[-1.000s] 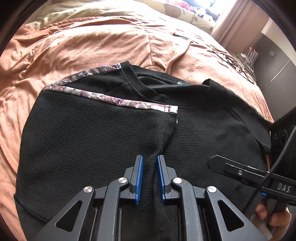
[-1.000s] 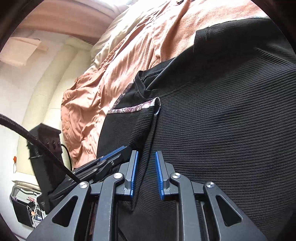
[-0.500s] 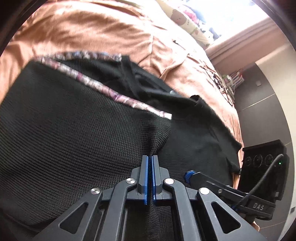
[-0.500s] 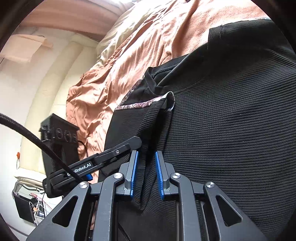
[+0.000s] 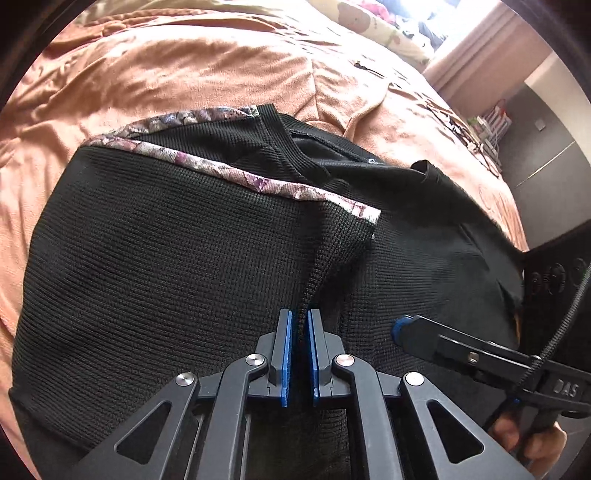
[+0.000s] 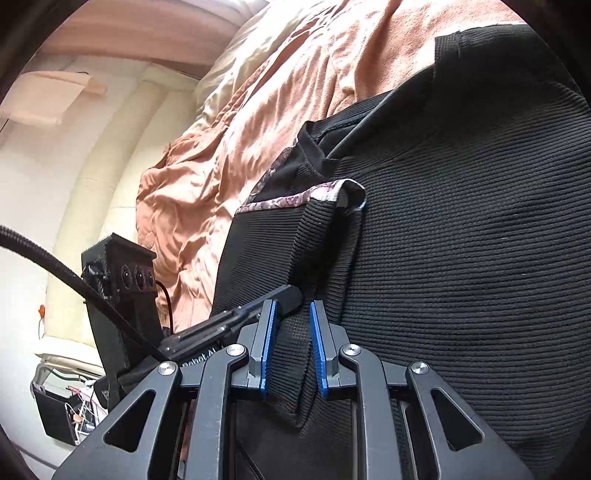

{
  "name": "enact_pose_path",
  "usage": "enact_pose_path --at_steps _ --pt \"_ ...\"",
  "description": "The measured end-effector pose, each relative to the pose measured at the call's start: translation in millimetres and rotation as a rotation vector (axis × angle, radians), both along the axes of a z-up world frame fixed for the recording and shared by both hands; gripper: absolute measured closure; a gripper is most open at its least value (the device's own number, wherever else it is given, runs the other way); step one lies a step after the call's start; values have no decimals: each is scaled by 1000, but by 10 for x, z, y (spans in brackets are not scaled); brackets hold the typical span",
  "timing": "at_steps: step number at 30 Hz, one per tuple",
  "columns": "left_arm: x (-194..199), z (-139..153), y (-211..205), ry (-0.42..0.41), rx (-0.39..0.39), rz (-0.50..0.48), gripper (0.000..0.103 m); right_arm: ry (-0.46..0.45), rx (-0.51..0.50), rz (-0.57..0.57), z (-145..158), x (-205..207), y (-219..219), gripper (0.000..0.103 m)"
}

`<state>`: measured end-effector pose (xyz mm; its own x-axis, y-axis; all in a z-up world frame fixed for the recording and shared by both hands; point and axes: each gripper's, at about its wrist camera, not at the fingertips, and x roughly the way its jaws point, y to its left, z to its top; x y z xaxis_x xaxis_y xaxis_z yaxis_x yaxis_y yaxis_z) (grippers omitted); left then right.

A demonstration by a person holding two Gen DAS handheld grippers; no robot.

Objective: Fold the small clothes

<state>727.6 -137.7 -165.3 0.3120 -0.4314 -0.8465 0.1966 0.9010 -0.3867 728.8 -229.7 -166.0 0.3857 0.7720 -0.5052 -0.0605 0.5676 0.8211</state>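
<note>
Here, black shirt (image 5: pixel 155 273) fold between left hand-held gripper (image 5: pixel 300 325) pads.

Rumpled orange bedspread (image 5: pixel 221 74), patterned pillow (image 5: pixel 373 26)

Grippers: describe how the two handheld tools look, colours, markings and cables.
Both the left gripper and the right gripper have black angular linkage frames with silver rivets and blue-lined jaws. Each carries a black box with round buttons, and the right one a braided black cable. White lettering marks the bodies.
</note>
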Motion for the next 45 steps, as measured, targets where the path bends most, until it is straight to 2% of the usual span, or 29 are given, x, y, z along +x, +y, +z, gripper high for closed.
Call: enact_pose_path --at_steps 3,8,11,13,14,24,28,29,31,32,34,35,37,40,45 --pt "-29 13 77 7 -38 1 94 15 -15 -7 -33 67 58 87" --pt "-38 6 117 1 -8 -9 94 23 -83 -23 -11 195 153 85" --pt "-21 -42 113 3 0 -3 94 19 -94 -34 30 237 183 76" --pt "-18 -54 117 2 -8 -1 94 3 -97 -41 77 253 210 61" --pt "-16 -59 117 1 -10 -1 94 -9 -99 -41 100 262 224 59" --pt "-10 -132 190 -6 -68 5 94 -20 -96 -4 -8 383 423 59" --pt "-11 -131 184 -8 -70 5 94 -44 -79 8 -19 406 497 59" --pt "-13 -125 187 -7 -71 6 94 -49 -79 10 -18 404 497 60" --pt "-16 -107 201 0 -82 8 94 -55 -69 22 4 381 514 75" --pt "-20 -93 213 2 -88 10 94 -57 -71 26 8 370 519 79" --pt "-39 -49 250 0 -96 16 94 -66 -103 28 46 339 512 97" --pt "-53 -19 282 -3 -102 21 94 -66 -121 28 69 326 506 101" --pt "-75 35 339 -7 -110 26 94 -62 -139 28 105 307 483 102" --pt "-107 130 472 -27 -82 41 94 -47 -192 14 170 264 444 103" --pt "-101 153 807 -31 27 111 94 -30 -279 -49 277 228 337 103"
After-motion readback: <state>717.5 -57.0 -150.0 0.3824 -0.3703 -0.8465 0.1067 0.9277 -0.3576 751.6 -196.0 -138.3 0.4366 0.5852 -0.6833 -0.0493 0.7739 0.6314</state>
